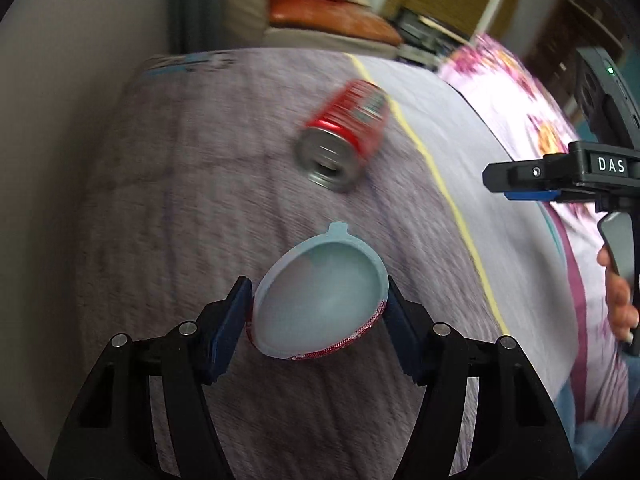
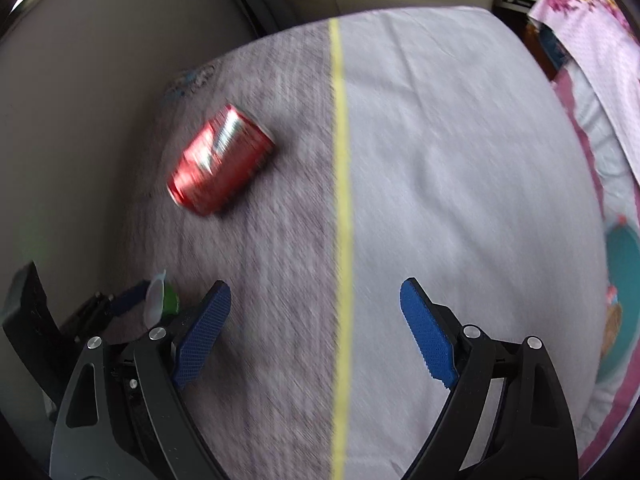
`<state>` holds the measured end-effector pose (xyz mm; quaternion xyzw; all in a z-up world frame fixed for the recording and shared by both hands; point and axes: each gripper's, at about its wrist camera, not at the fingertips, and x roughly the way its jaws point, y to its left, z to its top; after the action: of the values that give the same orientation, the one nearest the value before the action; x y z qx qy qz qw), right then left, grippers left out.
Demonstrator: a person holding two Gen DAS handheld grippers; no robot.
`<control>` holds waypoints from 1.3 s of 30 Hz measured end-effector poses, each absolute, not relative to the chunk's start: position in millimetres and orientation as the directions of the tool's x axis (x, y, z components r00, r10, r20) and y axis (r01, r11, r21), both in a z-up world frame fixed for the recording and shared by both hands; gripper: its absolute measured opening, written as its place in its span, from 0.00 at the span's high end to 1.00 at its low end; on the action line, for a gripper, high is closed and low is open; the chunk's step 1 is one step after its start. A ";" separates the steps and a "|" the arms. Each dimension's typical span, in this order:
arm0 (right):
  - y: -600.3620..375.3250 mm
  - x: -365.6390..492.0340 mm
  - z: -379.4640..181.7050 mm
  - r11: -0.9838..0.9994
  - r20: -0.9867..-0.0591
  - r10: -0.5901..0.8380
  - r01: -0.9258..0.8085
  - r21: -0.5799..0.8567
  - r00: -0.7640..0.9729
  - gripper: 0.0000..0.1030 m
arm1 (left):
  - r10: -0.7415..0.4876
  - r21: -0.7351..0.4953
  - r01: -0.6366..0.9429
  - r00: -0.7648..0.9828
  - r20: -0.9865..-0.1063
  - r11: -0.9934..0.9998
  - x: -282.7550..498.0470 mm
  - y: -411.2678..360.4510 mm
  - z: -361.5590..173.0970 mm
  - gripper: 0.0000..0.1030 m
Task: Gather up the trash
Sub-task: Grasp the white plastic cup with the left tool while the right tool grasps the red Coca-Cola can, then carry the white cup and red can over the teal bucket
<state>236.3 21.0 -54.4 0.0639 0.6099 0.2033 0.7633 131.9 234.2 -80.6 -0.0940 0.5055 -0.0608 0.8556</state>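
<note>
The left gripper (image 1: pixel 320 304) has its blue-padded fingers (image 1: pixel 230 320) clamped on either side of a small white plastic cup (image 1: pixel 320 300), a yoghurt-type pot with a pale blue rim, a pull tab at twelve o'clock and a red printed band on its outer wall. The cup is held tilted, its open mouth facing the left wrist camera and showing an inside that looks empty. From the cup, at twelve o'clock and well apart, a red drink can (image 1: pixel 344 136) lies on its side on the grey textured bedspread (image 1: pixel 180 184), its silver end turned toward the camera; the can is blurred. A yellow stripe (image 1: pixel 452 200) runs past the can's right side, dividing the grey cloth from a paler sheet.

The right gripper (image 2: pixel 316 324) hangs over that stripe (image 2: pixel 340 200) with its blue fingers (image 2: pixel 428 340) spread wide and nothing between them. The can (image 2: pixel 222 160) sits at about eleven o'clock from it, well apart. At nine o'clock, the cup's edge (image 2: pixel 154 300) shows in the other gripper. A floral cloth (image 2: pixel 592 32) lies at two o'clock.
</note>
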 end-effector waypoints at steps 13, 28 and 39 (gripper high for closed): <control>98.3 310.0 -87.5 0.852 -0.855 0.511 -0.179 0.492 0.085 0.20 | -0.165 -0.261 -0.122 0.510 -0.844 0.958 146.0 281.7 -82.4 0.36; 89.1 299.3 -67.6 0.805 -0.804 0.577 -0.262 0.531 0.144 0.54 | -0.181 -0.274 -0.110 0.515 -0.838 0.955 146.4 257.9 -78.6 0.36; -14.1 258.6 -27.9 0.858 -0.801 0.512 -0.226 0.461 0.310 0.54 | -0.231 -0.242 0.043 0.500 -0.835 0.969 149.1 170.7 -59.5 0.36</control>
<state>258.6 -14.1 -27.9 0.1324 0.5400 0.2313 0.7984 149.1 170.7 -59.5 -0.0949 0.4936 -0.0797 0.8608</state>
